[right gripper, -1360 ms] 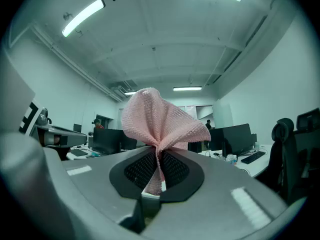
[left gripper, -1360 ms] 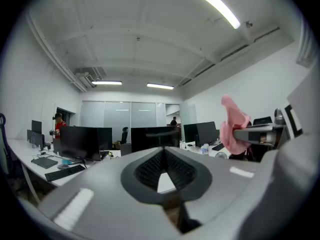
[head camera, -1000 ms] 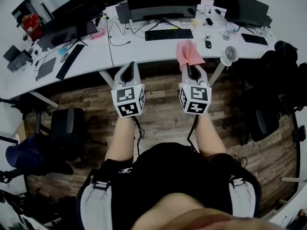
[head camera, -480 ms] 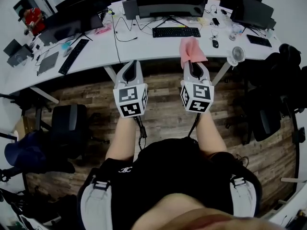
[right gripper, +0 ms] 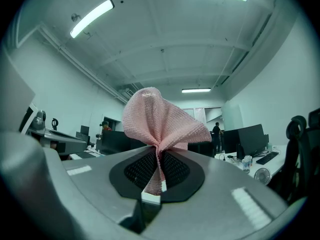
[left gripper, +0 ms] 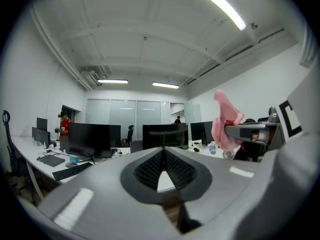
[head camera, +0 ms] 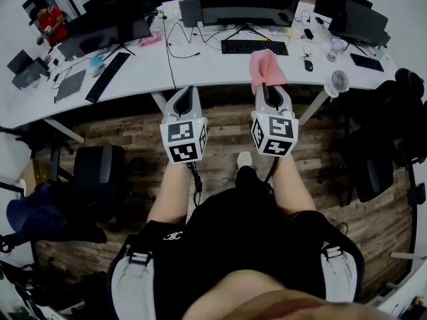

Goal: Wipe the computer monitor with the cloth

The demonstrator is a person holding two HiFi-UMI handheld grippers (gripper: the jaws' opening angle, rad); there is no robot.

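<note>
In the head view a wide dark computer monitor (head camera: 250, 2) stands at the back of the white desk (head camera: 200, 69), straight ahead. My right gripper (head camera: 270, 93) is shut on a pink mesh cloth (head camera: 265, 69), which stands up from the jaws in front of the desk edge. In the right gripper view the cloth (right gripper: 160, 119) fans out above that gripper (right gripper: 159, 161). My left gripper (head camera: 183, 102) is level with it to the left, shut and holding nothing. From the left gripper (left gripper: 162, 151) view the monitor (left gripper: 162, 135) is ahead and the cloth (left gripper: 225, 121) is at the right.
A black keyboard (head camera: 253, 47) lies before the monitor, with cables, a mouse and a small white fan (head camera: 340, 82) on the desk. More monitors (head camera: 110, 25) flank it. Black office chairs stand at left (head camera: 100, 179) and right (head camera: 373, 159). A person in red (head camera: 50, 22) stands far left.
The desk and monitor have slid lower and nearer in the head view as I step forward; a foot now shows on the wooden floor between the grippers. Both grippers keep their hold.
</note>
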